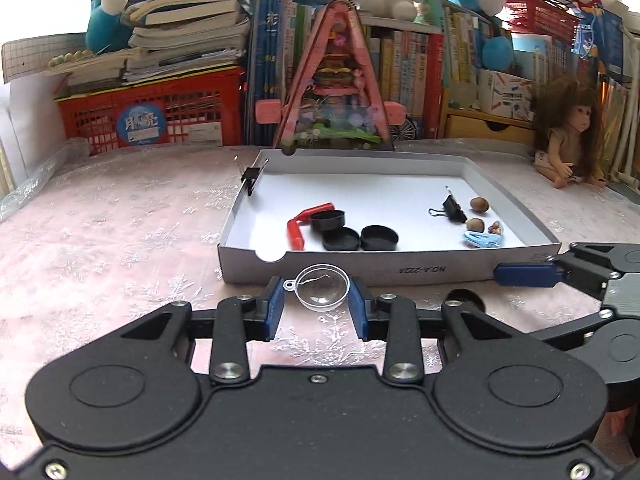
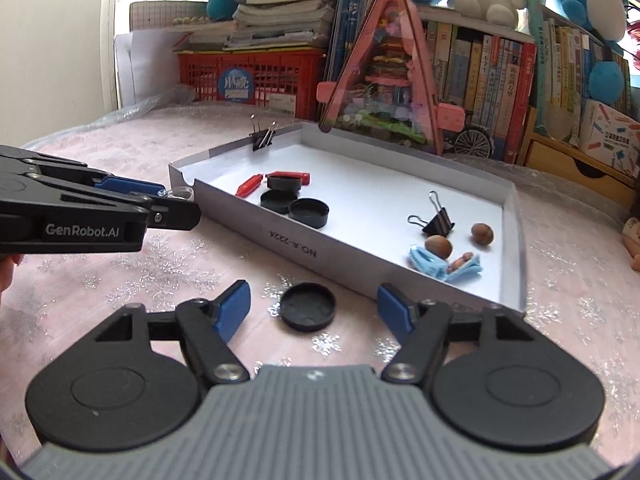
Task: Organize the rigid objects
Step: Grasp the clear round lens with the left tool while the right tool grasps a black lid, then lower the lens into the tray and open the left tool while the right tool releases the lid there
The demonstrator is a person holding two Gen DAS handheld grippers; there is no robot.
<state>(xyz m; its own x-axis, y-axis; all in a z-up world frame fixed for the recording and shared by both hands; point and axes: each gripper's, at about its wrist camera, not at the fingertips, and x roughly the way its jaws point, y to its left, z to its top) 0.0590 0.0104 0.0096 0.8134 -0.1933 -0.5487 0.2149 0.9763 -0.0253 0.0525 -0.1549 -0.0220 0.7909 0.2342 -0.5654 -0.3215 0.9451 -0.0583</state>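
Observation:
In the left wrist view my left gripper (image 1: 318, 292) is shut on a clear plastic half-sphere (image 1: 322, 286) with a small tab, held just in front of the white cardboard tray (image 1: 360, 270). The tray holds three black caps (image 1: 340, 238), a red bent piece (image 1: 296, 232), a black binder clip (image 1: 454, 208), two nuts (image 1: 478, 205) and a blue hair clip (image 1: 480, 239). In the right wrist view my right gripper (image 2: 314, 306) stands open around a black cap (image 2: 308, 306) lying on the tablecloth beside the tray (image 2: 320, 248); its pads are clear of the cap. The left gripper (image 2: 176, 200) shows at the left.
A second binder clip (image 1: 251, 176) is clamped on the tray's far left rim. Behind the tray stand a pink triangular model house (image 1: 336, 92), a red crate (image 1: 152, 120) under stacked books, and a row of books. A doll (image 1: 568, 148) sits at the right.

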